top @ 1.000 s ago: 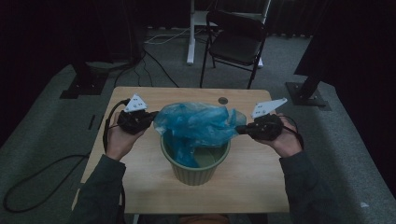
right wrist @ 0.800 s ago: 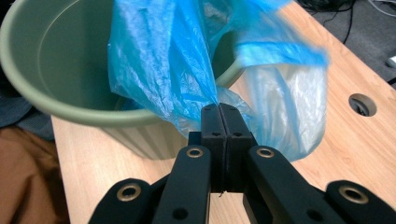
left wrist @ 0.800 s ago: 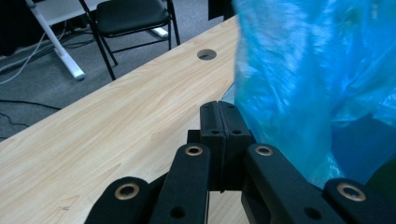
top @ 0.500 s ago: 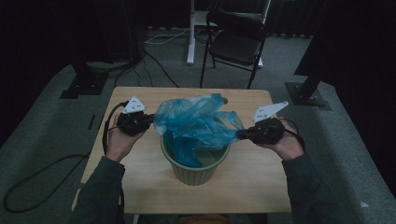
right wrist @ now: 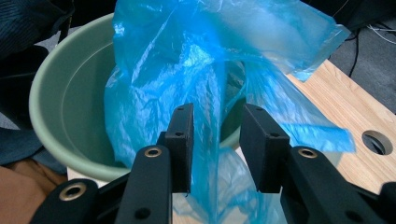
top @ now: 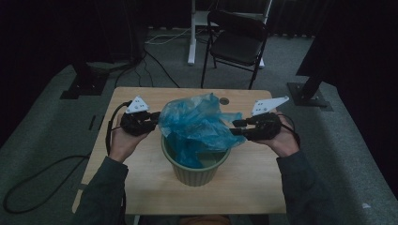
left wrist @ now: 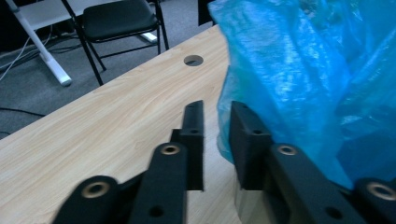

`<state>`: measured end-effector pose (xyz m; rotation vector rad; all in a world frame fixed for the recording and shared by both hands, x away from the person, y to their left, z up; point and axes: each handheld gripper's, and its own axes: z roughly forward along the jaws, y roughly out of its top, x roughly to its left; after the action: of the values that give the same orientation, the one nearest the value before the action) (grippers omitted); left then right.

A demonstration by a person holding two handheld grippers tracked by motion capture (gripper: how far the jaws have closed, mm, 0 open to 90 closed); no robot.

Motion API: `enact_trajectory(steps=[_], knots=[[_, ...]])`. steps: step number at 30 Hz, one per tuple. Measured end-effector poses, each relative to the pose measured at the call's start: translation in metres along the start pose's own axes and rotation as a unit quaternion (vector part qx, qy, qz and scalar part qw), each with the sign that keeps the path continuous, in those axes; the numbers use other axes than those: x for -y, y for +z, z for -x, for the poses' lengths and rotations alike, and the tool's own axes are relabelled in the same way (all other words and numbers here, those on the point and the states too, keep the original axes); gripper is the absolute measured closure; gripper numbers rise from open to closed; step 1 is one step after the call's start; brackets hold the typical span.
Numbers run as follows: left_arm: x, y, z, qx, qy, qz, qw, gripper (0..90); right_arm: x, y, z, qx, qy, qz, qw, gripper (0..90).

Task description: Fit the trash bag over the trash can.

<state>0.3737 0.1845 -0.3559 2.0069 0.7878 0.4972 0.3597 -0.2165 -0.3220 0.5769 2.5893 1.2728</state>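
high view: blue plastic bag (top: 197, 126) bunched in the green bin (top: 195, 166) mid-bench (top: 141, 187), hiding its rim's far side; left tongs (top: 152, 123) and right tongs (top: 237, 129) flank the bin | left gripper view: left tongs just opening, gap empty, bag beside one jaw | right gripper view: right tongs just opening, film loose between them; bin bottom hidden

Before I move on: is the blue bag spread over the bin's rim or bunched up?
Bunched up. The blue bag hangs crumpled, partly down inside the green bin, and its rim is bare at the front.
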Motion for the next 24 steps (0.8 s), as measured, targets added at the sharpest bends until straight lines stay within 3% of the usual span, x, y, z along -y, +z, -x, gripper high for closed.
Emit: enact_trajectory(steps=[10, 11, 14, 19, 24], knots=[[-0.003, -0.014, -0.007, -0.004, -0.021, 0.027, 0.9994, 67.7, -0.008, 0.02, 0.006, 0.003, 0.014, -0.005, 0.9999, 74.8], [-0.003, -0.016, -0.007, -0.005, -0.02, 0.03, 0.9993, 67.6, -0.009, 0.025, 0.009, 0.006, 0.02, -0.011, 0.9997, 82.6], [-0.003, -0.018, -0.008, -0.004, -0.022, 0.035, 0.9991, 67.6, -0.01, 0.031, 0.012, 0.017, 0.027, -0.02, 0.9993, 87.7], [-0.005, -0.018, -0.009, 0.003, -0.024, 0.038, 0.999, 67.6, -0.008, 0.038, 0.02, 0.04, 0.047, -0.03, 0.9977, 89.3], [-0.007, -0.006, -0.004, 0.018, -0.014, 0.023, 0.9995, 67.6, -0.007, 0.046, 0.029, 0.056, 0.067, -0.029, 0.9958, 89.3]])
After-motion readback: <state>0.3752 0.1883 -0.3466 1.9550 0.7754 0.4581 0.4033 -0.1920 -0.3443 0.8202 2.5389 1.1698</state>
